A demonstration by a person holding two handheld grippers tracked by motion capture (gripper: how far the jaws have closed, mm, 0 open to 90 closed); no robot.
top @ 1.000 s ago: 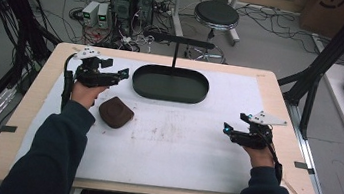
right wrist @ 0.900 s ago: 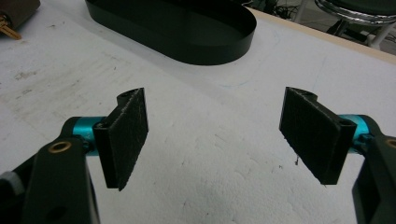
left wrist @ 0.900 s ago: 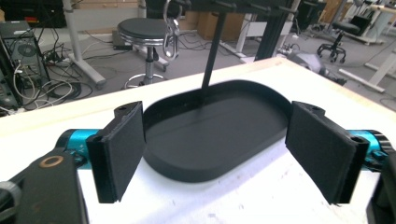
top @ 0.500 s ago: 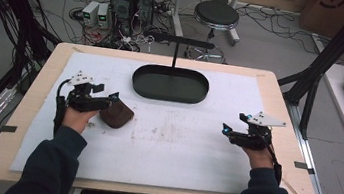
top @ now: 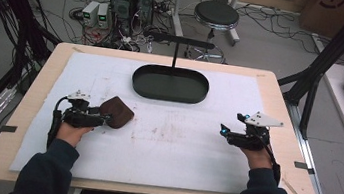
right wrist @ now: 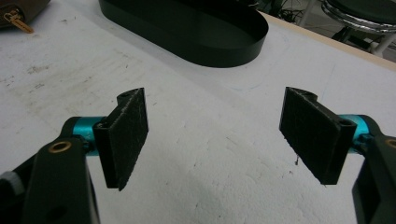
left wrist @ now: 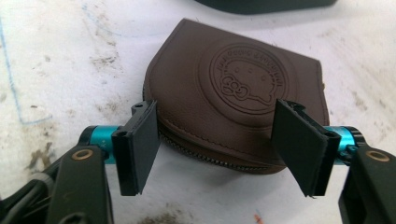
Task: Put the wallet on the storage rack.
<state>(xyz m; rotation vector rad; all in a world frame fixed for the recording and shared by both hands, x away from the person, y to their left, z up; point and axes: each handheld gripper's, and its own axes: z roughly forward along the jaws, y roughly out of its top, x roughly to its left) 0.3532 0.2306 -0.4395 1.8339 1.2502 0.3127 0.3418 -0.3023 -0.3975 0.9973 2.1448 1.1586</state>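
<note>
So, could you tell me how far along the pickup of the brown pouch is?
Done: the left gripper straddles the brown pouch. In hand: its jaws have just been closing, pads seemingly not yet pressing. Left: gripping, lifting and moving it, perhaps to the black tray. The right gripper waits open.

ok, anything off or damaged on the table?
Nothing broken or spilled. The white mat is scuffed and stained with brown marks near its middle. The brown pouch lies flat and intact, zipped; the left gripper straddles it, jaws just closing. The black tray sits empty.
</note>
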